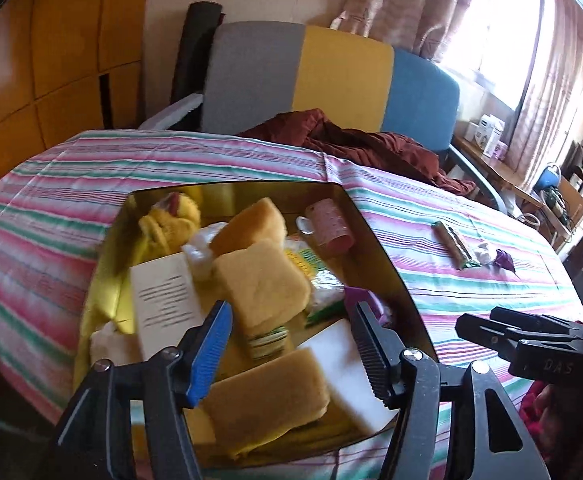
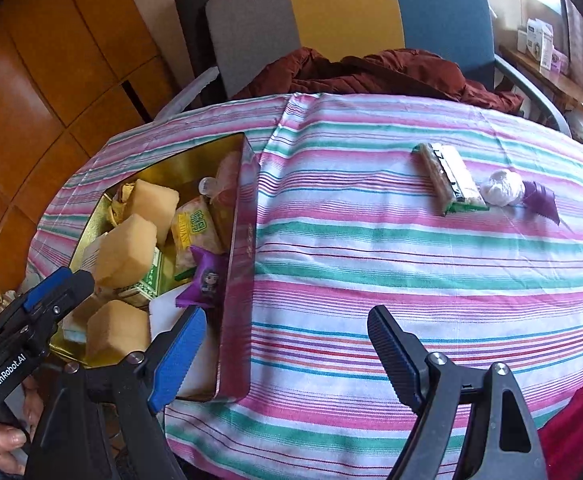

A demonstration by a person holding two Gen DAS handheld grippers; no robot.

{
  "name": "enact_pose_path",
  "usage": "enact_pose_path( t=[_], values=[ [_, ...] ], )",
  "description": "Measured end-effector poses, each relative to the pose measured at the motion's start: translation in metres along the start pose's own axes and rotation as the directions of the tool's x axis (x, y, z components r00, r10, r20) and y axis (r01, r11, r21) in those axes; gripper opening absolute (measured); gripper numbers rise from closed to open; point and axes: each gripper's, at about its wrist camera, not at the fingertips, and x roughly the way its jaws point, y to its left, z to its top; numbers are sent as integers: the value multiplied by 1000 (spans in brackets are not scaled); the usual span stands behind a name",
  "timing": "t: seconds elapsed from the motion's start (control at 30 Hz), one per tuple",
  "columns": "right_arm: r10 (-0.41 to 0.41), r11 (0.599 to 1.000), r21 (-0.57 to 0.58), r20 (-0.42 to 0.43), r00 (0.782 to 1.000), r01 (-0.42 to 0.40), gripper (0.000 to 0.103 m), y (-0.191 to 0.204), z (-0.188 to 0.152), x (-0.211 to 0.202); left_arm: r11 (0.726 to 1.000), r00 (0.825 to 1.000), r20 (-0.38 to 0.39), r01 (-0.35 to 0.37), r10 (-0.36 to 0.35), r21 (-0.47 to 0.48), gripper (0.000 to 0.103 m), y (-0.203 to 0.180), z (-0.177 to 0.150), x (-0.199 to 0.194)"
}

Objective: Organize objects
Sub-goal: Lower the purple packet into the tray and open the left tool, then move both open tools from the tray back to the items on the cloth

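Left tongs [image 1: 291,320] hang released over the gold box [image 1: 375,236] of sponges at lower centre. Right tongs [image 2: 283,328] gape empty above the desk [image 2: 371,260]; snack bar [image 2: 447,178] lies upper right.

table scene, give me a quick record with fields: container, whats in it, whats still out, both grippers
container: gold-lined tin on striped tablecloth
inside: yellow sponges, white block, pink cup, purple packet
still out: snack bar, white wrapped ball
left gripper: open, over the tin, empty
right gripper: open, over the cloth, empty
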Motion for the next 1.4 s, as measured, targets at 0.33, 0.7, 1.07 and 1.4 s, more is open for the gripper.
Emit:
enact_pose_path(
  t=[0.33,0.7,1.07,1.4],
  values=[
    [-20,997,-76,23,1000,21,84,23,-9,-10,997,996,49,-76,75,31,69,7,-9,-25],
    [-53,997,-62,22,998,54,84,15,-15,-18,996,997,51,-66,63,61,71,-3,-14,-32],
    [-110,994,8,13,994,110,84,-22,-17,-24,994,998,45,-57,53,96,72,-17,-15,-32],
    [-189,978,88,14,982,187,84,-66,-7,-34,990,999,27,-27,24,137,74,-35,-13,-28]
  ],
)
